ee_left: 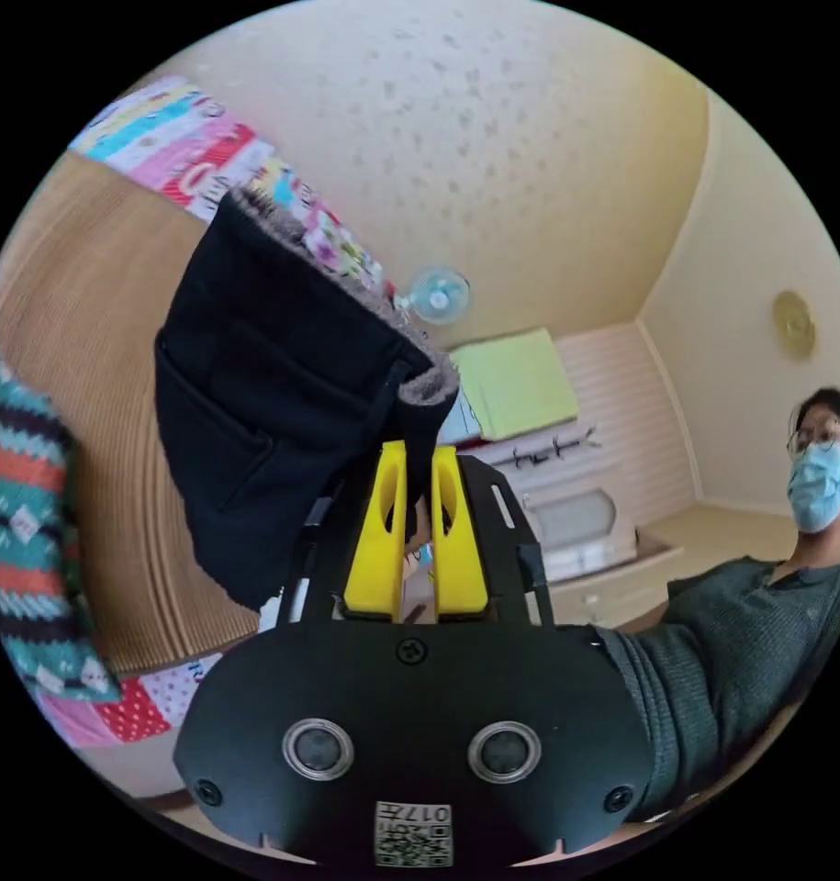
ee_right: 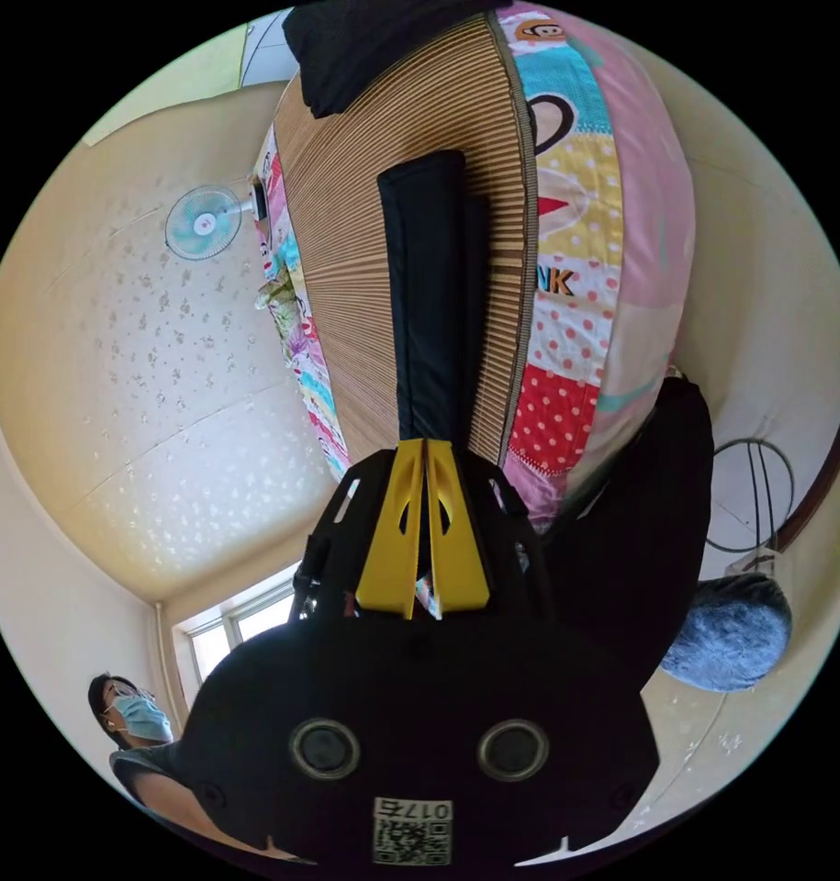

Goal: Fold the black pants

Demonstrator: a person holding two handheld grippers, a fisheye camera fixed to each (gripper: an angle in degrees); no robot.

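Note:
In the left gripper view the black pants [ee_left: 273, 404] hang lifted, waist end with a grey fleecy lining and a pocket showing. My left gripper [ee_left: 418, 450] has its yellow jaws shut on the waistband edge. In the right gripper view a long black pant leg [ee_right: 431, 294] stretches away over the woven mat [ee_right: 346, 275]. My right gripper [ee_right: 423, 445] is shut on the near end of that leg. More black fabric [ee_right: 640, 532] hangs to the right of the gripper.
The bed has a woven mat [ee_left: 98, 385] over a colourful patchwork sheet [ee_right: 585, 275]. A patterned knit garment [ee_left: 25, 532] hangs at the left. A dark cloth [ee_right: 364, 46] lies at the bed's far end. A masked person [ee_left: 759, 569] sits close. A wall fan [ee_right: 204, 222] and a grey slipper [ee_right: 732, 633] are nearby.

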